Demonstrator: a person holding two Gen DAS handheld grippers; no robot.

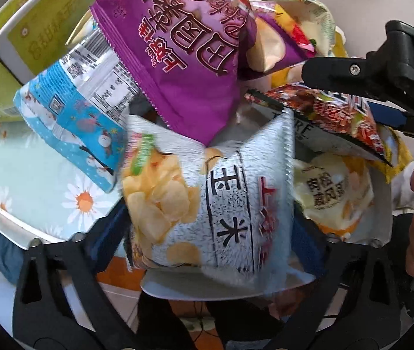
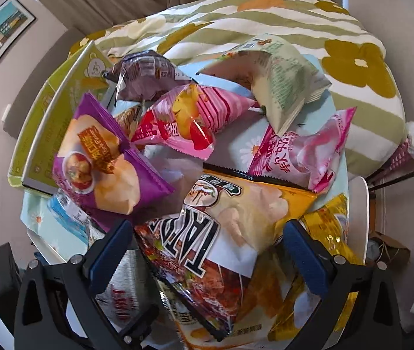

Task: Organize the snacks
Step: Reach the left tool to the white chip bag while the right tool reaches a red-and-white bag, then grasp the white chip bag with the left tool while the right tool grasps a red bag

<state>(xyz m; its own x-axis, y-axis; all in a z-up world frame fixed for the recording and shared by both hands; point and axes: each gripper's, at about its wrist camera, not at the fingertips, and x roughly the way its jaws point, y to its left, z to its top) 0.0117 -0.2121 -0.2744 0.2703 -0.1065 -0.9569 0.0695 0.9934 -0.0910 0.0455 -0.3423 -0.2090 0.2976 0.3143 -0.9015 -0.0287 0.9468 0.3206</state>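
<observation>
Sorting the snack pile is at the pick-up step: the left claw has its blue pads on either side of a silver chip bag at the near edge of the heap, seemingly gripping it, though blur hides the contact. The right claw stands wide, a yellow-and-white chip bag lying between its pads, not yet pinched. The next move probably calls for lifting the silver bag clear without dragging its neighbours: a purple bag overlaps its far edge and a blue snowman packet lies just left. Farther off lie pink packets and a pale green bag. All rest on a floral-clothed worktop. A green box at far left stands tilted; its contents are hidden.
</observation>
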